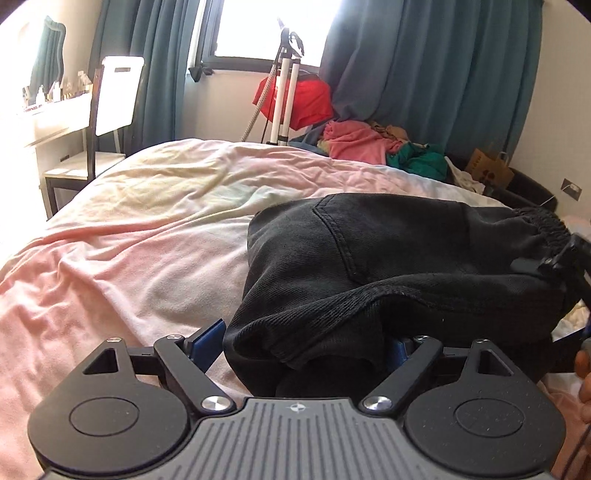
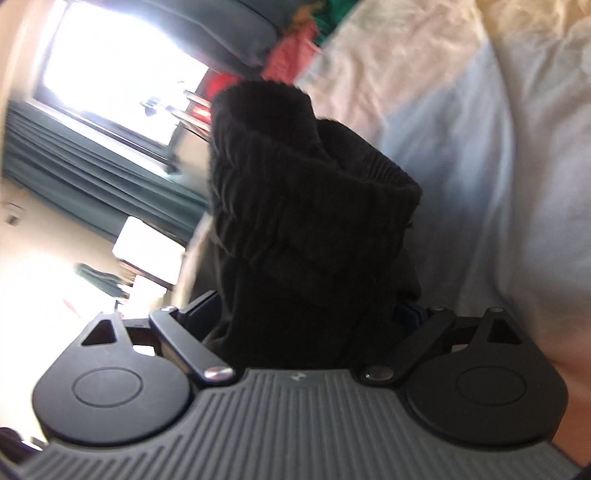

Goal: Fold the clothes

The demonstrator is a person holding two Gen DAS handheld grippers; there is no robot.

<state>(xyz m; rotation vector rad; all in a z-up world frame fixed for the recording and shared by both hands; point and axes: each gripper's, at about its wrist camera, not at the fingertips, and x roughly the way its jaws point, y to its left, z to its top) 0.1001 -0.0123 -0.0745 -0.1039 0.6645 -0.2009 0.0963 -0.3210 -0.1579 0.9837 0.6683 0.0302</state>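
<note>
Bedroom scene, bed (image 1: 155, 221) covered with a rumpled pink and pale sheet. Black pants (image 1: 388, 258) sit on the right half of the bed, bunched and partly lifted, back pocket seam facing up, elastic waistband at the far right end.

Left gripper (image 1: 306, 343): jaws set fairly wide, a thick fold of the pants' near edge fills the gap between them. Blue fingers (image 1: 210, 338) only partly show; the cloth hides the right one. Looks clamped on the fabric, pads themselves not visible.

Right gripper (image 2: 310, 325): view rolled sideways and blurred. A ribbed, gathered wad of the pants (image 2: 295, 206) stands up out of the jaws, filling the space between them. Grip is on the cloth; jaws spread about as wide as the left's.

In the left view the right gripper's black tip (image 1: 569, 258) meets the waistband at the far right edge.

Far side: pile of pink, green and tan clothes (image 1: 369, 144) at the far edge of the bed, red bag (image 1: 306, 99) behind a white tripod (image 1: 284, 96), teal curtains (image 1: 424, 62) around a bright window (image 1: 273, 26). Chair (image 1: 107, 110) and desk (image 1: 48, 114) far left. Brown paper bag (image 1: 487, 170) far right.
</note>
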